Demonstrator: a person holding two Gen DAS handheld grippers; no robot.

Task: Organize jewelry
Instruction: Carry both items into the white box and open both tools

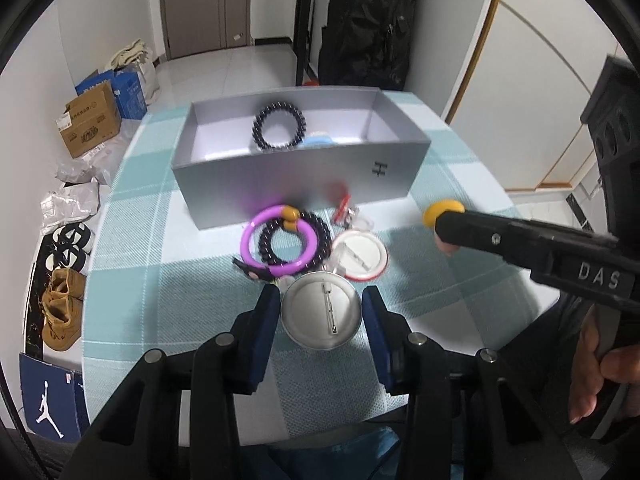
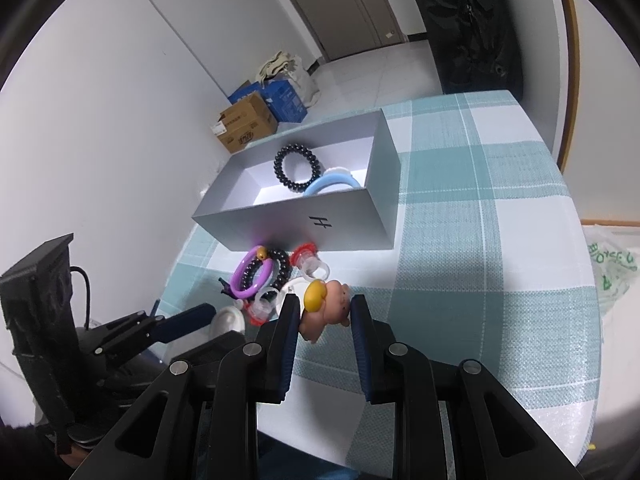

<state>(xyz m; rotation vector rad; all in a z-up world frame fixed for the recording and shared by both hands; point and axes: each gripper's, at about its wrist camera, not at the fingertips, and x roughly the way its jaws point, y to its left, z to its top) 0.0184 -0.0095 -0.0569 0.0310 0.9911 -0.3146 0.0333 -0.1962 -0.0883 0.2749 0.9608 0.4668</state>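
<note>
A grey open box point(image 1: 296, 178) point(image 2: 304, 220) stands on the checked tablecloth and holds a black bead bracelet point(image 1: 279, 127) point(image 2: 293, 168) and a light blue ring point(image 2: 332, 182). In front of it lie a purple ring point(image 1: 276, 242) point(image 2: 251, 276), another black bead bracelet point(image 1: 296, 240), and a white round badge point(image 1: 360, 256). My left gripper point(image 1: 322, 316) is open around a silver round pin badge point(image 1: 322, 312) lying on the cloth. My right gripper point(image 2: 325, 314) is shut on a small pink pig figure with a yellow part point(image 2: 324, 308) point(image 1: 442, 212), held above the cloth.
A red and clear plastic piece point(image 1: 344, 210) point(image 2: 308, 262) lies by the box front. Cardboard and blue boxes point(image 1: 96, 120) and shoes point(image 1: 62, 304) stand on the floor to the left. A black bag point(image 1: 368, 24) hangs behind the table.
</note>
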